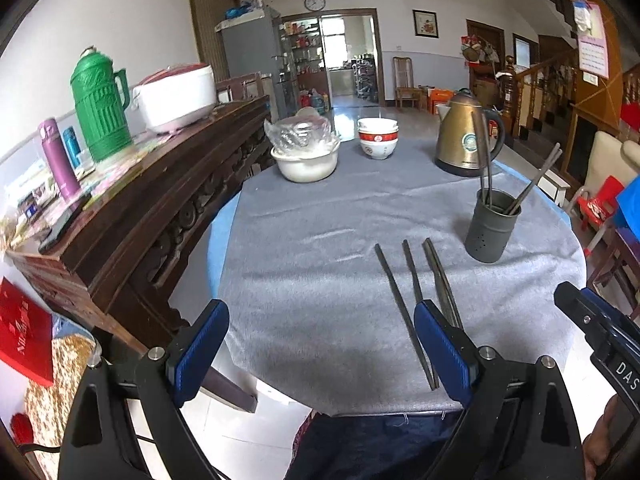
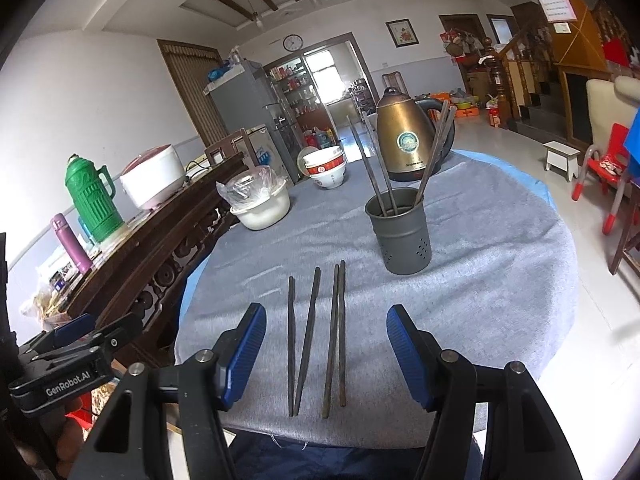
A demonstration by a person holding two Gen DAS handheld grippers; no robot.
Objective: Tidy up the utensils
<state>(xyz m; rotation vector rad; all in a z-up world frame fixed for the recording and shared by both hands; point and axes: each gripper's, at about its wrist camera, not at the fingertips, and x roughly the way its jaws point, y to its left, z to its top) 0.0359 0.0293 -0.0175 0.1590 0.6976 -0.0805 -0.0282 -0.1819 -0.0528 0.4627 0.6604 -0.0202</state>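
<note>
Risk begins at your right hand-held gripper [image 2: 326,356]: its jaws stand wide apart, grasping nothing, hovering above the near ends of four loose chopsticks [image 2: 316,340] that lie side by side on the grey cloth [image 2: 500,300] of the table [image 2: 554,200]. The right-hand two lie touching along much of their length, so a pinch aimed at one will likely drag or lift its neighbour, and a thin round stick caught off-centre may twist or slip out. All four near tips lie close to the table edge; a downward nudge could roll one off onto your lap or the floor. Your left hand-held gripper [image 1: 320,354] is likewise released and empty, with its right finger [image 1: 440,344] overlapping the same sticks in its own view, so both tools are crowded near one spot and could knock each other. Further out stands the grey perforated holder [image 2: 402,232], upright and already carrying several chopsticks that lean outward. Those leaning shafts may foul an incoming stick, and a sideways push on the rim could tip the holder. Behind it, the brass-coloured kettle [image 2: 408,140] sits near enough to limit your approach from that side.
</note>
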